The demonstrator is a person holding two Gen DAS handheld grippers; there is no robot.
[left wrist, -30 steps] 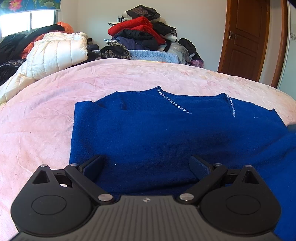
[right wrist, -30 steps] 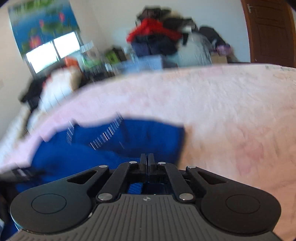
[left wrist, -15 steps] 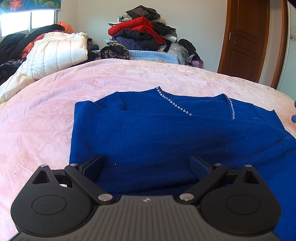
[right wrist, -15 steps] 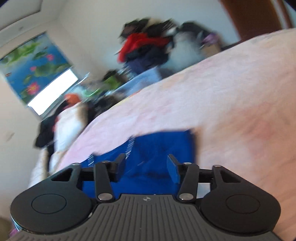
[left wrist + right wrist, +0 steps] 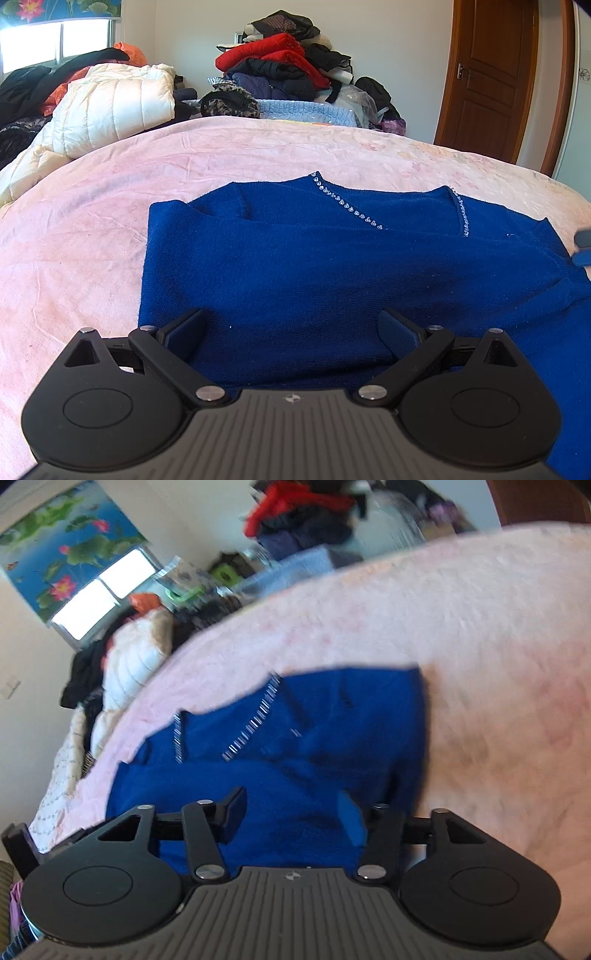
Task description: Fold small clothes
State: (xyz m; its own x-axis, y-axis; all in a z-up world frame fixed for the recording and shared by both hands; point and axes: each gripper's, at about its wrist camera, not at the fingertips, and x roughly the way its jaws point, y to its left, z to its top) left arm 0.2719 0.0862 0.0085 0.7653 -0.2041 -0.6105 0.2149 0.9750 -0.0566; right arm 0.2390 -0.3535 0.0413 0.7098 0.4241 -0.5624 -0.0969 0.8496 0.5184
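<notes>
Since a second ago my right tool has gone from pinched tight to parted; its jaws have just been opening, and nothing is pressed between them now, only cloth lying beneath. It has also rolled and lifted a little off the blue sweater, so I judge it has let go of the right-hand fold it laid over. My left tool has not shifted and stands wide, gripping nothing, with the sweater's lower part directly under and ahead of it. I count one blue sweater, lying on the pink bed, both side edges turned in and its beaded neckline at the far end from both tools. Next comes the fold from hem toward neckline, I think. Beyond the bed I see one white jacket and one heap of clothes.
</notes>
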